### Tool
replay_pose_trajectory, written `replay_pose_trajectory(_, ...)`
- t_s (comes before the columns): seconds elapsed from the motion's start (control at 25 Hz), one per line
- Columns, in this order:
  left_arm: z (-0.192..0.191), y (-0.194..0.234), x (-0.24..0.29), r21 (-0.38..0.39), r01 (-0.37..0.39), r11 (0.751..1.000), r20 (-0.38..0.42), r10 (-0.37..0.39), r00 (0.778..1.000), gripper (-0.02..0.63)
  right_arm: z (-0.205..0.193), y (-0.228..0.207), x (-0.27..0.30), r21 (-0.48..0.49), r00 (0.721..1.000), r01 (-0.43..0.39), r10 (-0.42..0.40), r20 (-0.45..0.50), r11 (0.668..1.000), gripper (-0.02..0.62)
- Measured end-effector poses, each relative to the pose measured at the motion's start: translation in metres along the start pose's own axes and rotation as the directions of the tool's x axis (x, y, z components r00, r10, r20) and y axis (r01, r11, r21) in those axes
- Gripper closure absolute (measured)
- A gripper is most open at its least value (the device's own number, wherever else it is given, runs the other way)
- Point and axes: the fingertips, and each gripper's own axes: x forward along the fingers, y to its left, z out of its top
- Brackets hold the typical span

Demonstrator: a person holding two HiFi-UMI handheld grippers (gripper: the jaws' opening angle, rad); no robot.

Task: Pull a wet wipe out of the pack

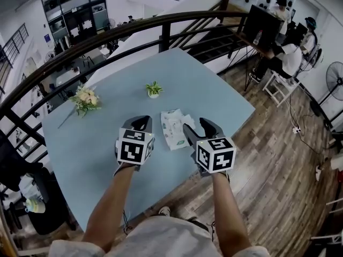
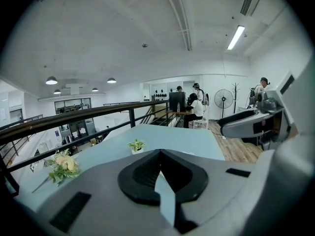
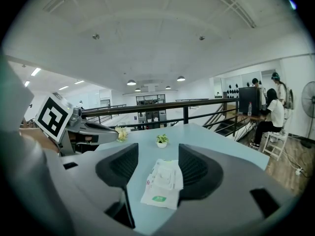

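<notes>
A white wet wipe pack (image 1: 173, 128) with a green label lies flat on the light blue table (image 1: 96, 154), between my two grippers. My right gripper (image 1: 198, 126) hovers just right of it, open. In the right gripper view the pack (image 3: 162, 183) lies on the table beyond the gap between the two spread jaws of the right gripper (image 3: 158, 154), untouched. My left gripper (image 1: 141, 123) sits just left of the pack, jaws together and holding nothing. In the left gripper view the left gripper (image 2: 160, 151) shows its black pads meeting at the tips, and the pack is hidden.
A small potted plant (image 1: 154, 90) stands behind the pack and a flower bunch (image 1: 86, 100) lies at the far left. A dark railing (image 1: 161, 23) curves behind the table. People sit at a desk (image 1: 289, 52) at the right, near a fan (image 1: 332, 76).
</notes>
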Motion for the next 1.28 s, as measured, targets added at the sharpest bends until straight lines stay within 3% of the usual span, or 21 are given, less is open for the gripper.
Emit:
replay_pose_trajectory(0.52,-0.007,0.010,0.015,-0.001,-0.055,0.998,-0.006,0.055,0.998,0.614,0.003,-0.013,0.025,-0.012,0.998,-0.051,0.051,0.022,0.999,0.356)
replay_pose_trajectory(0.88,-0.008,0.019,0.027,-0.028,-0.157,0.987,-0.041,0.155,0.987,0.614,0.009,-0.027,0.057,-0.027,0.987,-0.162,0.162,0.007,0.986,0.356)
replay_pose_trajectory(1.28,0.002,0.021,0.045,-0.064,-0.288,0.956,-0.072,0.283,0.956,0.614,0.019,-0.045,0.086,-0.067,0.952,-0.306,0.305,-0.024,0.950,0.356)
